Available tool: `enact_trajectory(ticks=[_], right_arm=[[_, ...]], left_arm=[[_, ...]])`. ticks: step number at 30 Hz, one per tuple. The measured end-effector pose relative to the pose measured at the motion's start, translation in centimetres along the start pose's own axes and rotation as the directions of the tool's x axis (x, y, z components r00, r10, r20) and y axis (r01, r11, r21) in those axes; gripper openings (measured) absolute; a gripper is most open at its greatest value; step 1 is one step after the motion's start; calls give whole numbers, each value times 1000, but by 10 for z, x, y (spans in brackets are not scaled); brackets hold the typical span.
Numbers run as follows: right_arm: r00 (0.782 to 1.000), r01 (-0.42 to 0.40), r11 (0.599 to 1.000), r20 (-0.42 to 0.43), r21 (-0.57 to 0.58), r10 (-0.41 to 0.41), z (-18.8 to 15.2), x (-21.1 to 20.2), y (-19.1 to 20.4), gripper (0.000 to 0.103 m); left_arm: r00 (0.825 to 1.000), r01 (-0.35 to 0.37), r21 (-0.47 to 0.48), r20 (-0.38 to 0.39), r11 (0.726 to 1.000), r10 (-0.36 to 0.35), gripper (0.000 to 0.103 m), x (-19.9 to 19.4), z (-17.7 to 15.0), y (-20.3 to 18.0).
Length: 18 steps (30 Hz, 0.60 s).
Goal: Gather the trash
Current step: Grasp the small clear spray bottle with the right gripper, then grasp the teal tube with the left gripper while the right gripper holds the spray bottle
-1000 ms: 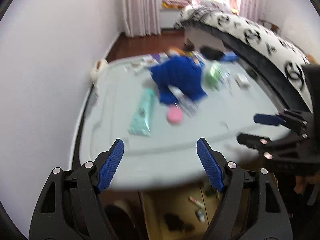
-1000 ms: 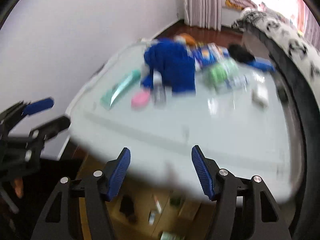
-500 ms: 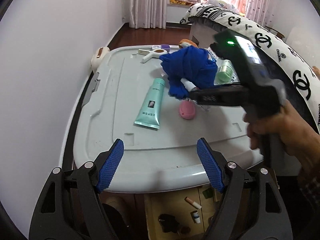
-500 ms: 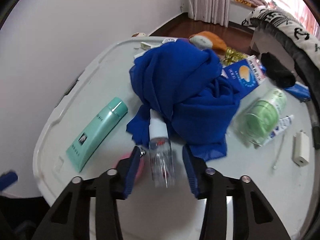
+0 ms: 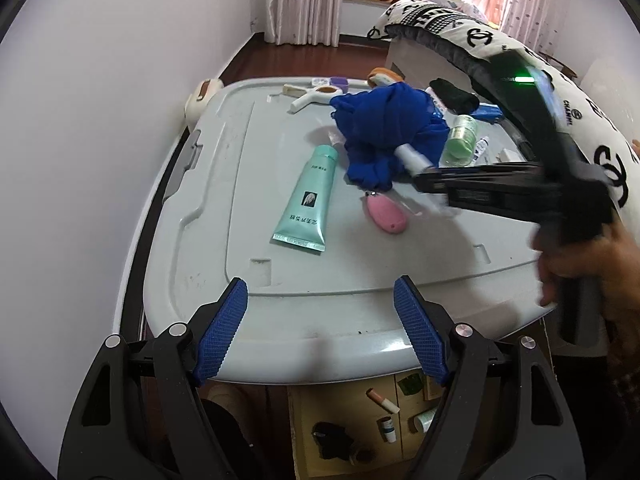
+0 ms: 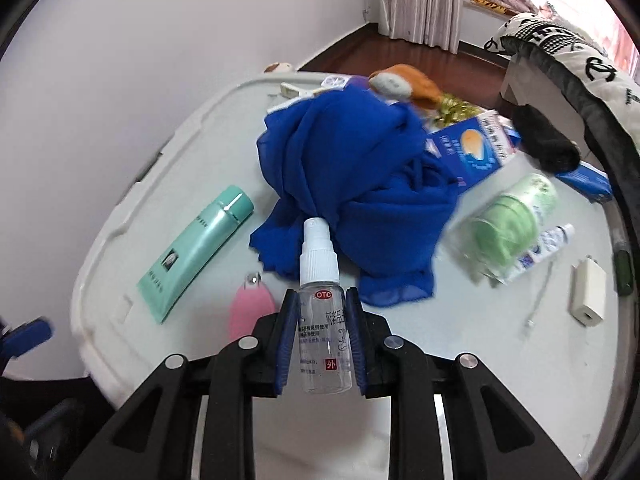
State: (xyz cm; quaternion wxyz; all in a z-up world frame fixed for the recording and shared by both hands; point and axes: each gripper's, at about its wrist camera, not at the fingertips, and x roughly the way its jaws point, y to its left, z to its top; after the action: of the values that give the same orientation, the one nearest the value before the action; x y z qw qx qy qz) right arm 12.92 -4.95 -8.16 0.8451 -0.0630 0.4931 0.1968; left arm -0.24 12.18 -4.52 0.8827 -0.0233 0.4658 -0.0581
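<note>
Right tool [image 6: 320, 324]: we find both blue pads pressed against the clear body of a small spray bottle [image 6: 322, 312], white pump head pointing forward toward the blue cloth [image 6: 352, 196]; whether the bottle has left the surface we cannot tell. Left tool [image 5: 320, 332] hangs at the near edge of the grey storage-bin lid [image 5: 224, 208] that serves as worktop, its pads wide apart and gripping nothing. Outward from the bottle we note a pink oval item [image 6: 252, 312] just beside the left pad, a mint-green tube [image 6: 196, 252] further left, a green roll in clear wrap [image 6: 508, 224] with a small tube [image 6: 540, 252] to the right, a white charger [image 6: 588, 292] beyond, and a blue carton [image 6: 472, 148] behind the cloth. Risk, in our judgement: the pads bear on smooth round plastic, so the bottle could pivot or slip out during transfer; the pump head sits close to the cloth and could drag it if swung forward. Legible marking: a red "OTC" oval and a red square on the bottle label; remaining print is Chinese and too small to read. CHANEL logos show on the bed cover [image 5: 532, 60].
</note>
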Motion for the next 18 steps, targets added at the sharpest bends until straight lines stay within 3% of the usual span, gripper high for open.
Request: enact_trajectory(ticks=[5,9,18], right_arm=[[998,-14,1000,68,4,14,-16,-49,-10,24],[990,-26,1000,135,3,26,-25,-81,-12,25],[988,-27,1000,150,-9,28,-30,-84,-19,25]], left_arm=[[1000,-24,22,-18,999,25,74,15,24,2],[994,-90,93,-59,992,96,74,60,46,-2],[988,-107,61,-109,992,113,74,120,59,10]])
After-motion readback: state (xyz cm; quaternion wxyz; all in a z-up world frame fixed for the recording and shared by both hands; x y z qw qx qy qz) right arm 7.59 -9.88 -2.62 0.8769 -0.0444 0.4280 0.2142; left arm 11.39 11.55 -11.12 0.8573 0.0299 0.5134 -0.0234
